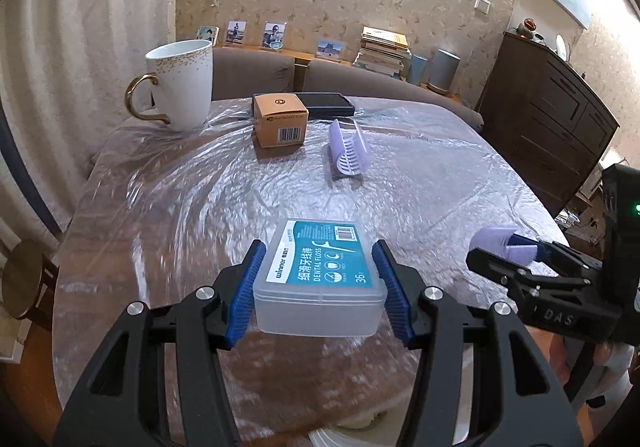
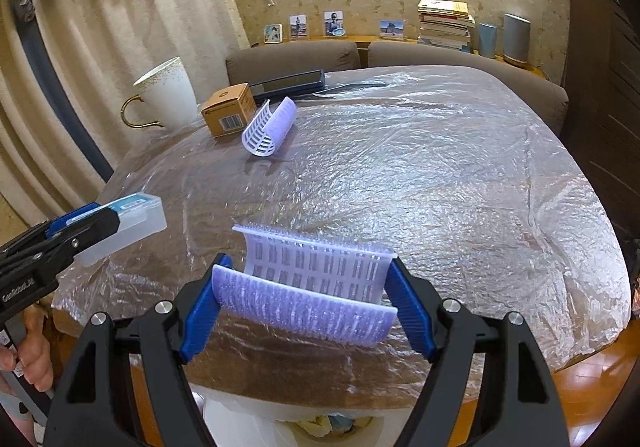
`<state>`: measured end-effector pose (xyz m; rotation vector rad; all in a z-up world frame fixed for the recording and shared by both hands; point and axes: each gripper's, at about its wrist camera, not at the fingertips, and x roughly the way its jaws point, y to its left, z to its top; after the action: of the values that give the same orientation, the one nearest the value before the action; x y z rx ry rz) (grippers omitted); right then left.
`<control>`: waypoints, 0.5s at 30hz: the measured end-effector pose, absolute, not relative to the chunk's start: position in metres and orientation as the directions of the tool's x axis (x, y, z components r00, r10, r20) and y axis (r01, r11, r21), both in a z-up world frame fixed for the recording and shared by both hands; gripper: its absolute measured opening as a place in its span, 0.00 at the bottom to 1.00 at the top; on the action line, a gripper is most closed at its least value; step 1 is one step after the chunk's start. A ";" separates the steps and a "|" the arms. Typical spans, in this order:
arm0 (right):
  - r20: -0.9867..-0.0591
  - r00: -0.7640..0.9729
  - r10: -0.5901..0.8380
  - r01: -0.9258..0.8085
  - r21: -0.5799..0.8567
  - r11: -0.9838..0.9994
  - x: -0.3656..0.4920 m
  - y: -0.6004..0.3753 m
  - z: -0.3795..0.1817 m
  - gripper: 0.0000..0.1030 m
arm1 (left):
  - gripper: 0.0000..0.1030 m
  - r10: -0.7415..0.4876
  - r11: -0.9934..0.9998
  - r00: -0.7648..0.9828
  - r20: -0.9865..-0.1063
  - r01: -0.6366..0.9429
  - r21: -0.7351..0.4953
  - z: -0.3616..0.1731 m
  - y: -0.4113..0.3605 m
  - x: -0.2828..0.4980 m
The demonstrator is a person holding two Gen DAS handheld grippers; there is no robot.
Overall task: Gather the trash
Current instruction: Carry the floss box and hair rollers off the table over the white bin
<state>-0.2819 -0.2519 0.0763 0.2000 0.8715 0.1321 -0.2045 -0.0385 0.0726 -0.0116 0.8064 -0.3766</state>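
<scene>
The left tongs (image 1: 318,289) are closed on a dental floss box (image 1: 320,275), blue pads on its two short ends, and hold it above the tabletop (image 1: 420,183). The right tongs (image 2: 306,297) stand wider and grip a purple hair roller (image 2: 312,283) by its ends. I think both must go to the white bin (image 2: 248,427) under the near edge. Better to keep the box level and release only above the opening. A second roller (image 2: 270,129), a brown carton (image 2: 228,109) and a mug (image 2: 166,97) wait behind.

Between the left jaws sits the floss box (image 1: 320,275); beyond them on the desk (image 1: 440,183), a hair roller (image 1: 347,149), carton (image 1: 280,119) and, further left, mug (image 1: 182,85).
</scene>
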 end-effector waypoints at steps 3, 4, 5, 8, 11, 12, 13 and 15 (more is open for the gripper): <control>-0.740 0.637 0.215 -0.054 0.235 0.970 -0.292 -0.259 0.080 0.73 | 0.54 -0.327 0.936 0.633 -0.701 0.318 -0.150 0.076 -0.042 -0.218; -0.740 0.636 0.219 -0.059 0.237 0.970 -0.295 -0.260 0.081 0.73 | 0.54 -0.324 0.937 0.635 -0.702 0.316 -0.147 0.078 -0.043 -0.222; -0.741 0.632 0.228 -0.068 0.240 0.968 -0.299 -0.262 0.081 0.73 | 0.54 -0.323 0.938 0.634 -0.702 0.315 -0.146 0.078 -0.045 -0.226; -0.741 0.626 0.245 -0.094 0.240 0.966 -0.313 -0.266 0.084 0.73 | 0.54 -0.322 0.938 0.626 -0.710 0.314 -0.149 0.080 -0.051 -0.240; -0.742 0.617 0.263 -0.118 0.244 0.963 -0.327 -0.269 0.086 0.73 | 0.54 -0.322 0.937 0.617 -0.718 0.314 -0.151 0.078 -0.054 -0.250; -0.743 0.614 0.266 -0.123 0.243 0.962 -0.332 -0.269 0.086 0.73 | 0.54 -0.325 0.937 0.611 -0.722 0.313 -0.156 0.077 -0.056 -0.254; -0.744 0.613 0.267 -0.127 0.240 0.962 -0.336 -0.270 0.085 0.73 | 0.54 -0.327 0.936 0.606 -0.725 0.312 -0.162 0.076 -0.057 -0.257; -0.746 0.608 0.272 -0.138 0.238 0.961 -0.345 -0.271 0.085 0.73 | 0.54 -0.329 0.936 0.600 -0.729 0.312 -0.166 0.075 -0.060 -0.264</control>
<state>-0.3454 -0.2708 0.0849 0.1620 0.8874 0.2382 -0.2638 -0.0600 0.0746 -0.0226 0.8497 -0.3716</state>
